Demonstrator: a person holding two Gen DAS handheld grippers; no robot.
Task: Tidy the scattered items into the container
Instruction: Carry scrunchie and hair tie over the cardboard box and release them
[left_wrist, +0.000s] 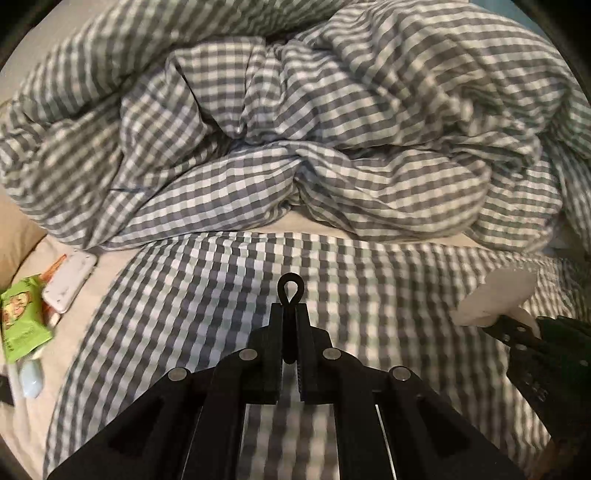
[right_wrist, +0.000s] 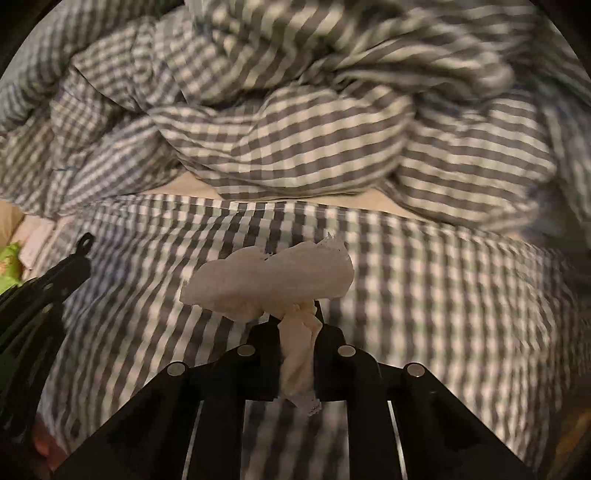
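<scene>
My left gripper (left_wrist: 290, 314) is shut on a thin black looped item, a hair tie or cord (left_wrist: 290, 290), whose loop sticks out past the fingertips above a checked pillow (left_wrist: 221, 295). My right gripper (right_wrist: 295, 314) is shut on a crumpled white tissue (right_wrist: 269, 282) that fans out ahead of the fingers. The tissue also shows at the right of the left wrist view (left_wrist: 495, 299). The left gripper with its loop shows at the left of the right wrist view (right_wrist: 83, 245). No container is in view.
A rumpled grey-and-white checked duvet (left_wrist: 295, 110) fills the back of the bed. At the left on the cream sheet lie a green packet (left_wrist: 22, 317), a white flat case (left_wrist: 70, 282) and a pale blue item (left_wrist: 31, 376).
</scene>
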